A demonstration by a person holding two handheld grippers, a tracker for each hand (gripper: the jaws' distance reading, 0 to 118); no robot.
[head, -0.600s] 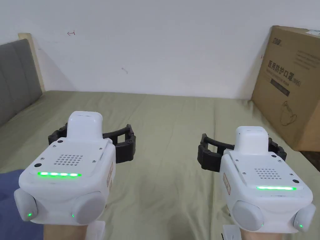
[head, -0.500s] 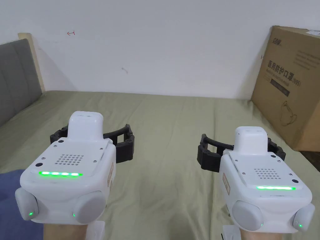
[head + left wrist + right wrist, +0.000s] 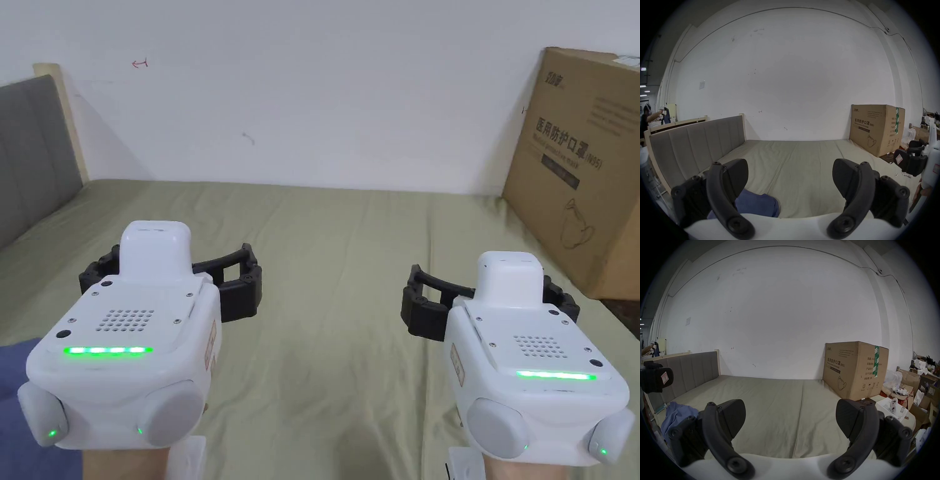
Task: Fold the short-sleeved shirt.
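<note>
— So, nearest first: what are the two tools doing?

— Both hang over the bed with nothing in them. The left tool (image 3: pixel 169 275) has its jaws spread wide, seen plainly in the left gripper view (image 3: pixel 790 178). The right tool (image 3: pixel 490 300) is spread just as wide (image 3: pixel 791 417). They sit side by side, well apart from each other.

— And the short-sleeved shirt?

— It lies at the near left corner of the bed, below and left of the left tool. From the head view a blue patch (image 3: pixel 19 400) shows at the bottom left edge. In the left gripper view it is a dark blue rumpled mound (image 3: pixel 756 204) just behind that tool's left jaw. The right gripper view shows it paler, a crumpled heap (image 3: pixel 679 413) with loose folds, not laid flat.

— Farther off?

— The olive-green sheet (image 3: pixel 337 250) runs lightly creased toward the white wall (image 3: pixel 312 94). A grey padded headboard (image 3: pixel 31 150) stands at the left, and a cardboard box (image 3: pixel 581 169) rests at the right end against the wall.
</note>
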